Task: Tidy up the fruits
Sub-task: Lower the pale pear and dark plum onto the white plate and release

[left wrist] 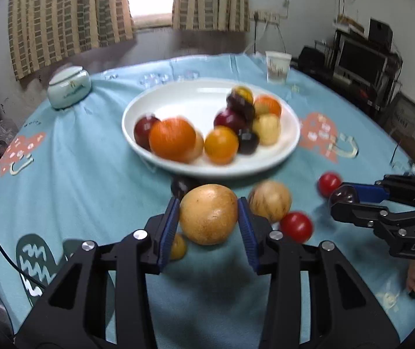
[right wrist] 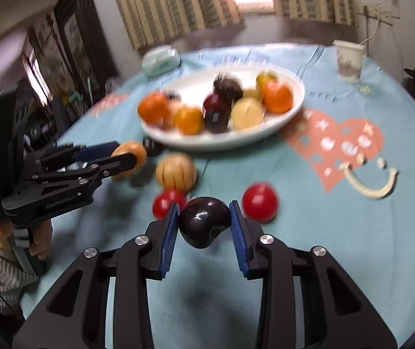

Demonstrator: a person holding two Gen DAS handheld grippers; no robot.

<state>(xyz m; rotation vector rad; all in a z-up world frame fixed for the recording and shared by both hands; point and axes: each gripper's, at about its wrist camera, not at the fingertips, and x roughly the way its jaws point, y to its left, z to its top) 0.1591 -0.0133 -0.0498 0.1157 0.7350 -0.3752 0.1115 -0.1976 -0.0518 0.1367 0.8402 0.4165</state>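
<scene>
Clamped between blue-padded fingers [left wrist: 169, 226] of the left gripper [left wrist: 209, 226]: a tan round fruit [left wrist: 209, 214], gripped across its widest girth and, to judge by the shadow beneath, lifted clear of the bench [left wrist: 91, 180]. Likewise pinched in the right gripper [right wrist: 204, 226]: a dark glossy plum [right wrist: 203, 221], held at its flanks above the cloth.

Judged firm-skinned and fairly light, both fruits; likely bruised by hard squeezing. Glossy plum skin probably slippery, so better held at the widest point, as now, with moderate pressure. Rounder tan fruit heavier-looking, filling the gap fully; little margin for slipping sideways.

Loose on the bench near the grippers: a second tan fruit [left wrist: 270, 201], two red fruits [right wrist: 260, 202] [right wrist: 169, 200], a small dark fruit [right wrist: 151, 145] at the plate's edge. Already heaped on the white plate [left wrist: 161, 160]: oranges, plums, pale yellow fruit.

Hard to make out: kinds of fruit on the plate, smeared by motion blur in both views. Partly hidden behind the left finger: a small yellowish fruit [left wrist: 178, 246], nature uncertain. Undersides of both held fruits unseen; contact with the cloth not fully excluded. Bench edge nearest the cameras cut off by the gripper bodies.
</scene>
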